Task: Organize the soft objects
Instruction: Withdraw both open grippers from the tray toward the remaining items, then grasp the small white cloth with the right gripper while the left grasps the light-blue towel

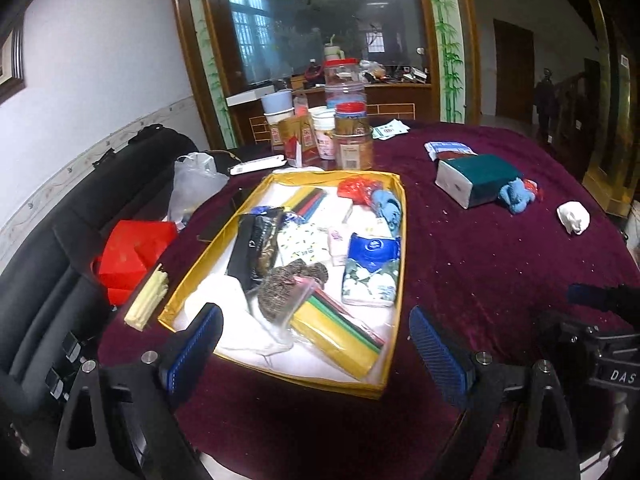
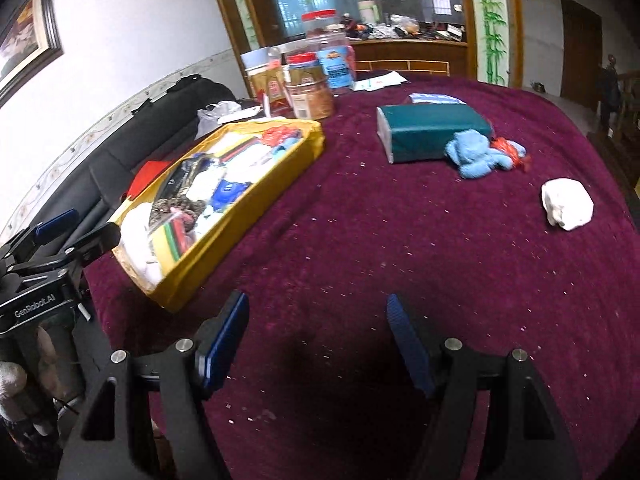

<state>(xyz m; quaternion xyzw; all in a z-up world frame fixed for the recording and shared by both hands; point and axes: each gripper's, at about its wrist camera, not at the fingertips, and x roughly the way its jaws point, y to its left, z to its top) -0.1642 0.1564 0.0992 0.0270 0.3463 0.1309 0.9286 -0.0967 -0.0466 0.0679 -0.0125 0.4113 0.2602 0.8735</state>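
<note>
A yellow tray (image 1: pixel 394 240) (image 2: pixel 240 216) on the dark red tablecloth holds tissue packs, a brown scrubber (image 1: pixel 288 288), coloured flat packs, a blue cloth and a red bag. My left gripper (image 1: pixel 316 320) hangs open over the tray's near end, nothing between its blue pads. It also shows at the left of the right wrist view as the left gripper (image 2: pixel 74 232). My right gripper (image 2: pixel 317 308) stands open over bare cloth. Loose on the cloth lie a teal tissue pack (image 1: pixel 480 178) (image 2: pixel 432 128), a blue cloth (image 1: pixel 516 196) (image 2: pixel 476 154) against it, and a white crumpled lump (image 1: pixel 574 218) (image 2: pixel 567 204).
Jars, cups and cartons (image 1: pixel 348 132) crowd the table's far side behind the tray. A blue-white pack (image 2: pixel 434 99) lies behind the teal one. Left of the table are a black sofa (image 1: pixel 80 220), a red box (image 1: pixel 128 256) and a plastic bag (image 1: pixel 196 184). Pale sticks (image 1: pixel 148 300) lie beside the tray.
</note>
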